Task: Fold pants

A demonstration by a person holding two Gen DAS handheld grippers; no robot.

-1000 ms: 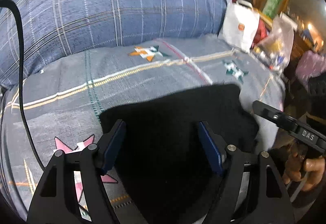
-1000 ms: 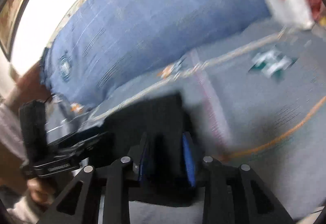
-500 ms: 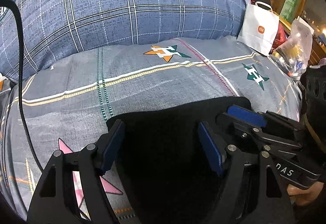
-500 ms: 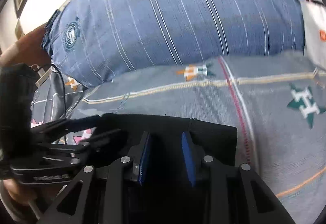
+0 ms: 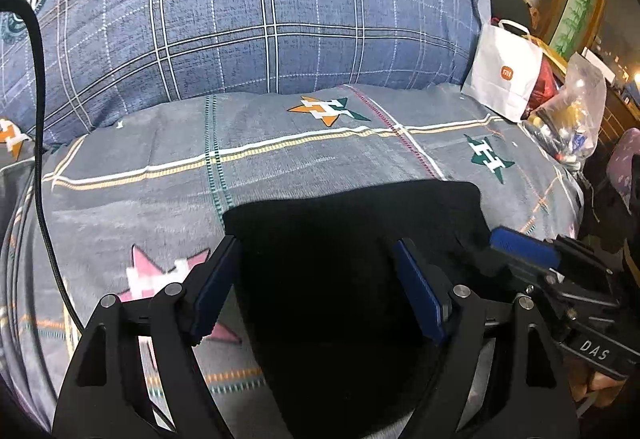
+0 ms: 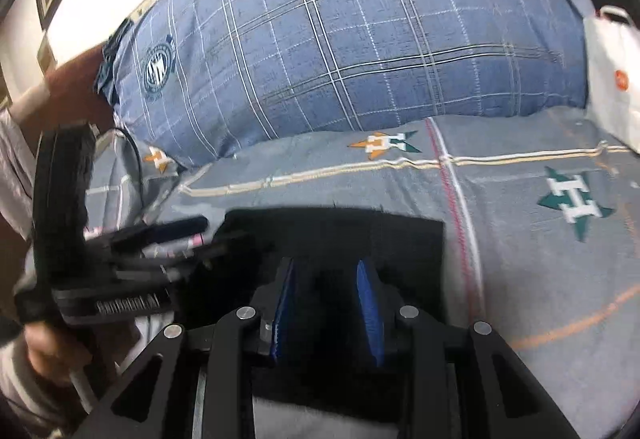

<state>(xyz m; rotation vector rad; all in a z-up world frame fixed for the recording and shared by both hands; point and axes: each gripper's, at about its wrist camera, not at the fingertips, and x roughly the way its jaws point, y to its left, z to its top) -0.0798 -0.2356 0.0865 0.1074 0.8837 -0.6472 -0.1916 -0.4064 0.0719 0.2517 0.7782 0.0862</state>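
Black pants [image 5: 360,215] lie as a folded dark block on the grey patterned bedsheet [image 5: 320,159]. My left gripper [image 5: 314,245] stands open wide over them, its left pad at their left edge and its right pad above the cloth. In the right wrist view my right gripper [image 6: 325,264] has its blue pads close together with black cloth of the pants [image 6: 340,231] filling the gap. The right gripper's upper pad [image 5: 524,253] shows in the left wrist view at the pants' right edge. The left gripper [image 6: 200,235] appears at the pants' left side.
A large blue plaid pillow [image 5: 260,19] rises behind the sheet. At the far right stand a white paper bag [image 5: 504,79] and a clear plastic bag [image 5: 572,111] of small items. A black cable [image 5: 40,159] hangs down the left side. A person's hand [image 6: 44,351] grips the left tool.
The right gripper has come in from the right onto the pants' right edge, and its view has rolled level and sharpened. The left gripper's pads stand slightly wider apart.
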